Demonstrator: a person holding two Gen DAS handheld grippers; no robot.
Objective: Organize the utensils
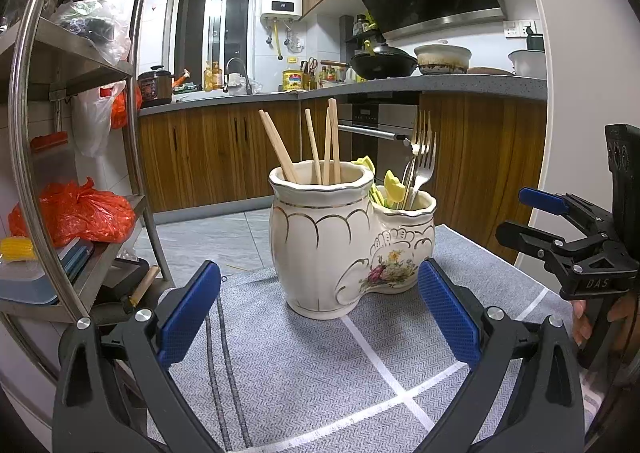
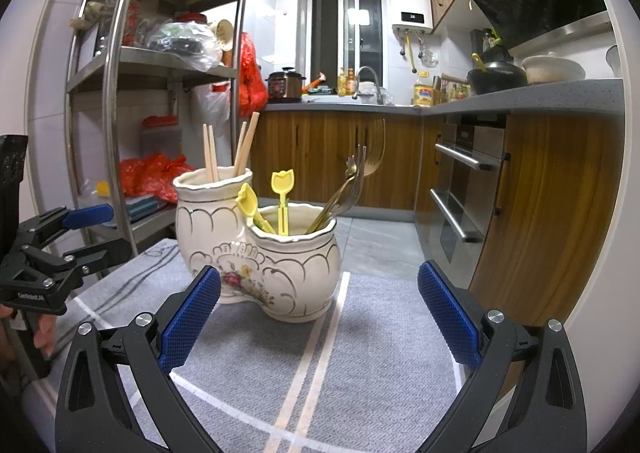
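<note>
We've got the ceramic holder (image 1: 352, 237) standing upright on the grey cloth (image 1: 304, 365), w/ both claws facing it from the near side. Its taller compartment has the wooden chopsticks (image 1: 320, 141); the lower compartment beside it has the metal forks (image 1: 420, 157) and the yellow tulip-top picks (image 2: 282, 197). Everything leans loosely inside, tips up.

Left gripper (image 1: 320, 313): jaws spread wide, nothing between the pads, just short of the holder's base. Right gripper (image 2: 320, 313): same, wide open & empty, also just short of the holder, on the lower-compartment side.

Progress, as we judge it: looks near done or done. Utensils are sorted by type into the two compartments, and we see no loose utensil on the cloth around the holder in either view. What's left, if anything, we can't tell; maybe straightening the chopsticks, or items outside both views. Cloth behind the holder is hidden from us.
</note>
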